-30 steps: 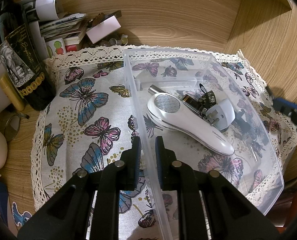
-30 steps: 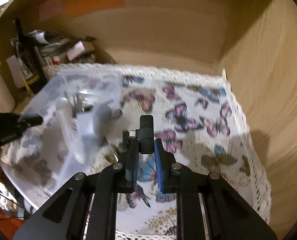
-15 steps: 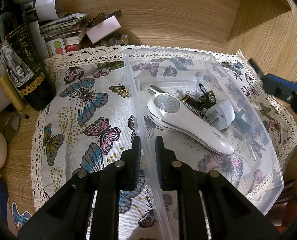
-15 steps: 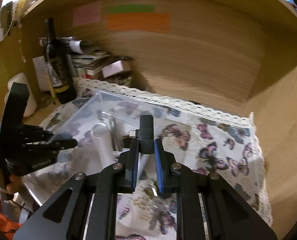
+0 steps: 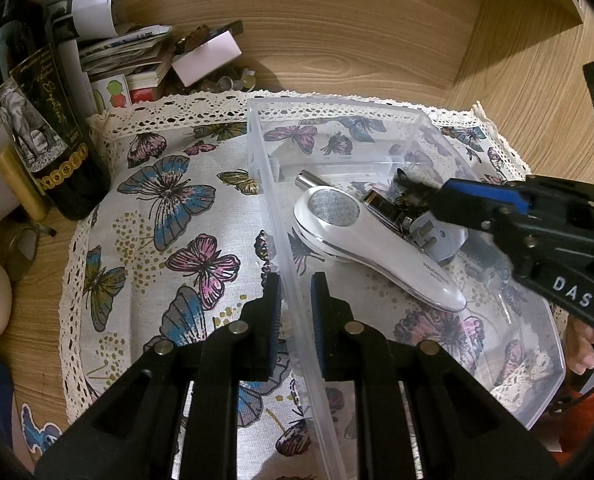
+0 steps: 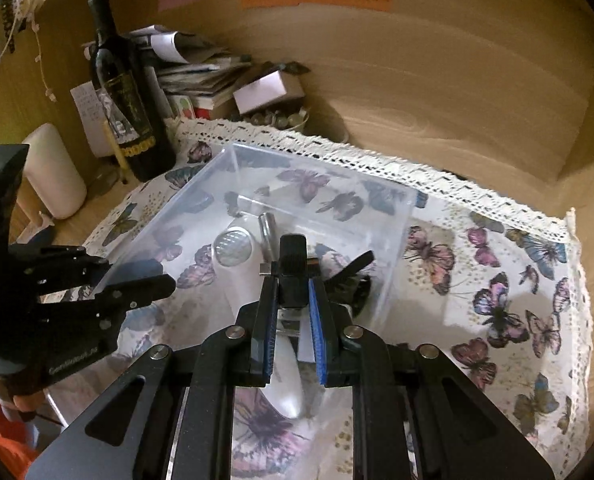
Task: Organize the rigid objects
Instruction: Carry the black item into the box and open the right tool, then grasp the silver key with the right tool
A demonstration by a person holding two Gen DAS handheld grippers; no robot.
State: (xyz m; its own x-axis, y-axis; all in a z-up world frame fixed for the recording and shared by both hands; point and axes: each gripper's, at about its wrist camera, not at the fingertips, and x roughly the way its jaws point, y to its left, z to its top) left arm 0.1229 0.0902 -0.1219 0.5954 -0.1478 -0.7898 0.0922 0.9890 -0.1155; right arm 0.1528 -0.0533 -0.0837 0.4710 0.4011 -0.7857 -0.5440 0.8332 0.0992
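A clear plastic bin point(image 5: 337, 112) point(image 6: 317, 164) stands on a butterfly cloth point(image 5: 169, 216). In it lie a white handheld device point(image 5: 373, 248) point(image 6: 233, 248), a white plug adapter point(image 5: 441, 240), a metal tube point(image 5: 309, 180) and small dark items. My left gripper point(image 5: 295, 280) is shut on the bin's left wall point(image 5: 285, 240). My right gripper point(image 6: 291, 280) is shut on a small black USB stick point(image 6: 293, 256) and holds it over the bin. In the left wrist view the right gripper point(image 5: 429, 196) reaches in from the right.
A dark wine bottle point(image 5: 37, 112) point(image 6: 125, 92), stacked papers and a white box point(image 5: 205, 56) crowd the back left corner. A white cylinder point(image 6: 57, 168) stands at left. Wooden walls point(image 6: 417, 100) enclose the back and right. Bare cloth point(image 6: 497, 300) lies right of the bin.
My right gripper has carried the USB stick from over the cloth at right to above the bin's contents. My left gripper has kept its hold on the bin wall.
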